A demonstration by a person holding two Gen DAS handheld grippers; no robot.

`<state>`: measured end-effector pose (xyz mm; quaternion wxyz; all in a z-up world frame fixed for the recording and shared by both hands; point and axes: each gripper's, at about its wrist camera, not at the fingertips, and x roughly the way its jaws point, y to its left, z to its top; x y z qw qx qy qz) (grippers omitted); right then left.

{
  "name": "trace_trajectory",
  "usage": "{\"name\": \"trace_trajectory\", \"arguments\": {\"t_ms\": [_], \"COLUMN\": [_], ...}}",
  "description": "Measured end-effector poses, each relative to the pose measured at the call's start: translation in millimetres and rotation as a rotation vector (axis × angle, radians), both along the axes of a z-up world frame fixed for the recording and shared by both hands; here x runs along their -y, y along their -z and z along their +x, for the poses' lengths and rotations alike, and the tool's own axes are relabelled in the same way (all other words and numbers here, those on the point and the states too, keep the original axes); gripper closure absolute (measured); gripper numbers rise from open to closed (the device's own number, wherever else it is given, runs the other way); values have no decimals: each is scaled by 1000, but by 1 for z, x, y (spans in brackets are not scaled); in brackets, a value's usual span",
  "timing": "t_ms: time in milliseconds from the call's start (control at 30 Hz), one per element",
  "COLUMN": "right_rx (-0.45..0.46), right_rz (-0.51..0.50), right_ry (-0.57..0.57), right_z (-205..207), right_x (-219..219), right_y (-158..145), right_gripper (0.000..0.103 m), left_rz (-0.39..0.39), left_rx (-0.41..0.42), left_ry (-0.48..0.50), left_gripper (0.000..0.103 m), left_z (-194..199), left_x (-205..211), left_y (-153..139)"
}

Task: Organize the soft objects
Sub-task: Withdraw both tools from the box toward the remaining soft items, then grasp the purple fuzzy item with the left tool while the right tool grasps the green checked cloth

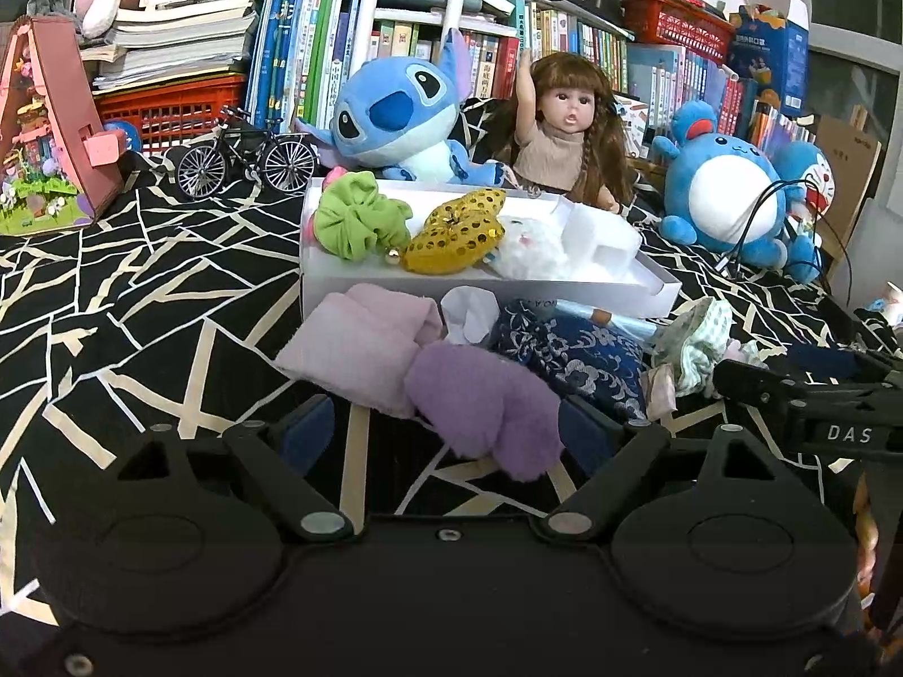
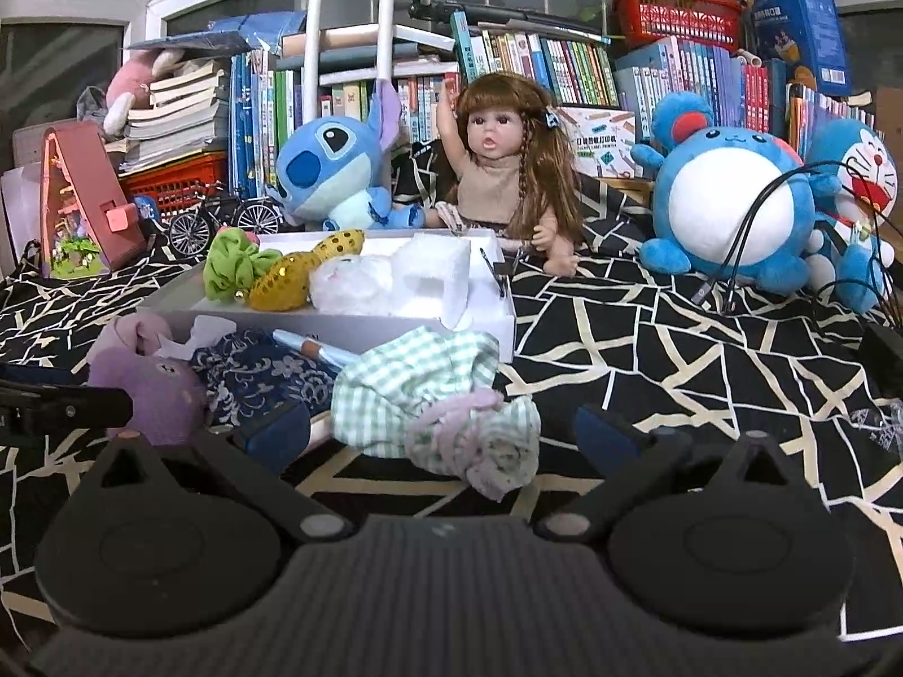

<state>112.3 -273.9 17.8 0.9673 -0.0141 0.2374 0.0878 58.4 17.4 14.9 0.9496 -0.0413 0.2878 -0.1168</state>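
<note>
Black cloth with a cream crackle pattern [image 1: 141, 293] covers the surface, with books shelved behind. On it a white box [image 1: 350, 288] holds a green scrunchie [image 1: 353, 214], a gold sequined piece [image 1: 457, 237] and a white fluffy item [image 1: 527, 251].

Left gripper [image 1: 446, 429] stands wide apart, its blue pads flanking a purple fuzzy piece [image 1: 485, 412] without pressing it; a pale pink cloth [image 1: 361, 338] and a navy floral cloth [image 1: 575, 350] lie just beyond, before the box.

Right gripper [image 2: 443, 434] is likewise spread wide around a green checked cloth [image 2: 429, 378], holding nothing.

Only the right view shows the checked cloth in full and the Doraemon plush [image 2: 858, 169] clearly; the left view alone shows the pink cloth's full spread. A Stitch plush [image 1: 395, 113] and a doll [image 1: 559, 130] sit behind the box.
</note>
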Motion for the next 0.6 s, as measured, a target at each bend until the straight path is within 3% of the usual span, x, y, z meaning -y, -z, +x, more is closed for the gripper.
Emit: {"name": "trace_trajectory", "arguments": {"t_ms": [600], "right_rx": [-67], "right_rz": [15], "right_ry": [13], "right_z": [22], "right_x": [-6], "right_y": [9], "right_gripper": [0], "left_rz": [-16], "left_rx": [-9], "left_ry": [28], "left_gripper": [17], "left_z": [9], "left_x": [20], "left_y": [5]}}
